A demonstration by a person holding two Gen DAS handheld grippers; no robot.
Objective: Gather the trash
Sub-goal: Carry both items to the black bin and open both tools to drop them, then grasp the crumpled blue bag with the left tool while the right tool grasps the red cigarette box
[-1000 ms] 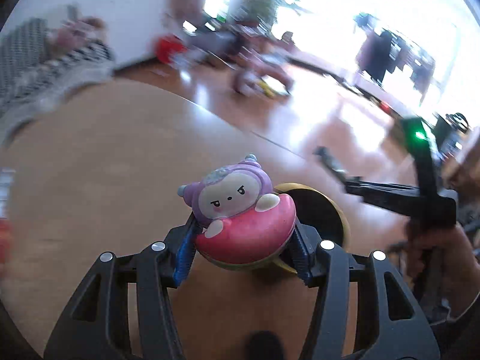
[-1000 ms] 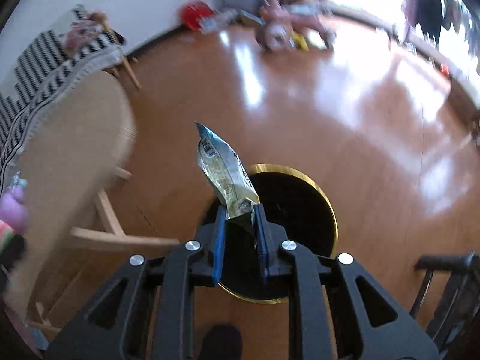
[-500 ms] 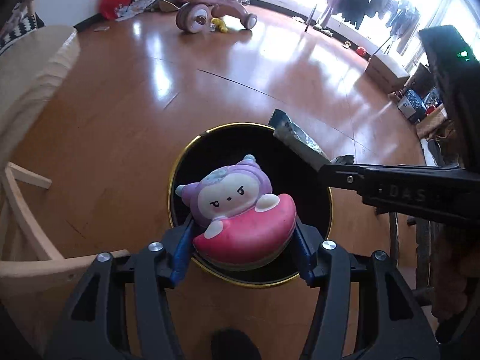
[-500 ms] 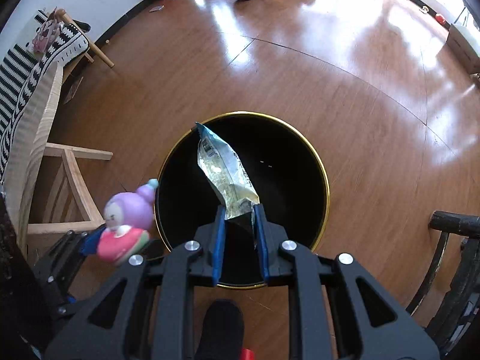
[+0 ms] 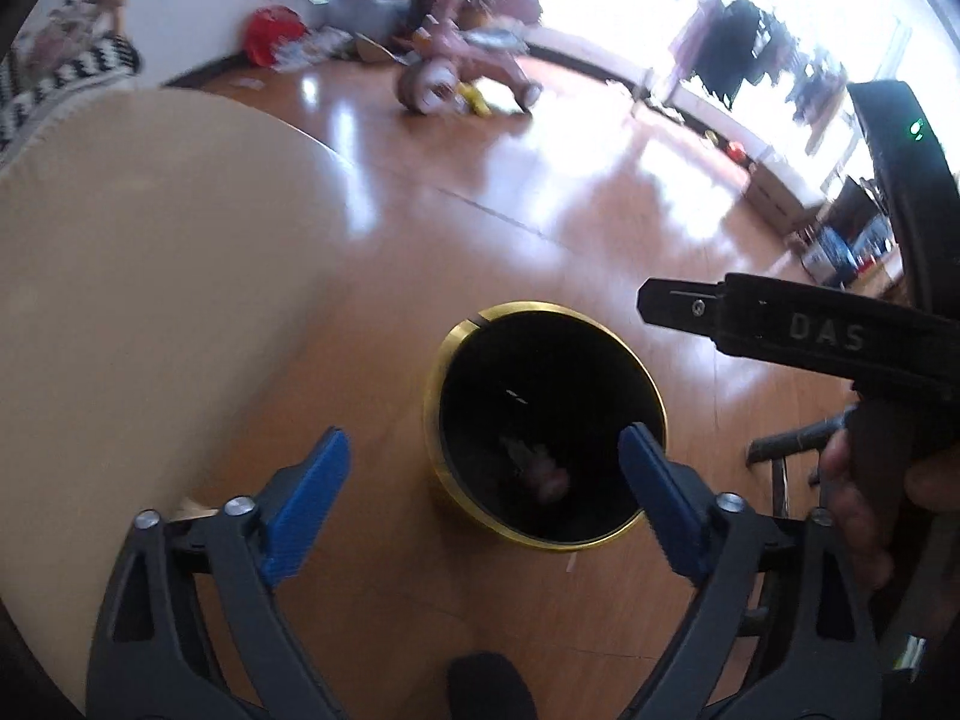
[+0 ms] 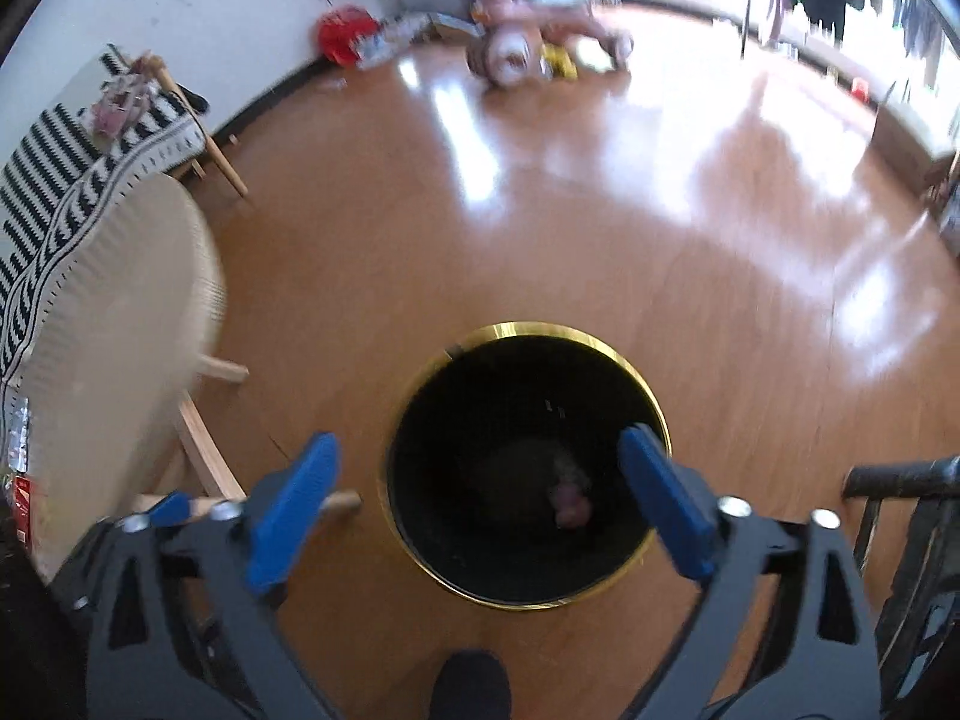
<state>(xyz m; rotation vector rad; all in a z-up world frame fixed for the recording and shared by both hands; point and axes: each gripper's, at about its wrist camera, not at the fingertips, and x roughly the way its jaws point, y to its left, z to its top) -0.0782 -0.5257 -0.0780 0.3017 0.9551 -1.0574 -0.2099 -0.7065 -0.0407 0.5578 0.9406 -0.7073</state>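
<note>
A black trash bin with a gold rim stands on the wooden floor below both grippers. A pink and purple toy lies dimly at its bottom. My left gripper is open and empty above the bin's near edge. My right gripper is open and empty over the bin mouth. The right gripper's black body also shows at the right of the left wrist view. The snack wrapper is not visible.
A round beige table sits left of the bin, with wooden legs. A striped cloth lies behind it. A pink tricycle and red item stand far back. A dark chair frame is at right.
Both grippers have opened. The toy dropped from the left gripper and the wrapper from the right gripper into the bin. Both grippers have pulled up and back from the bin.
</note>
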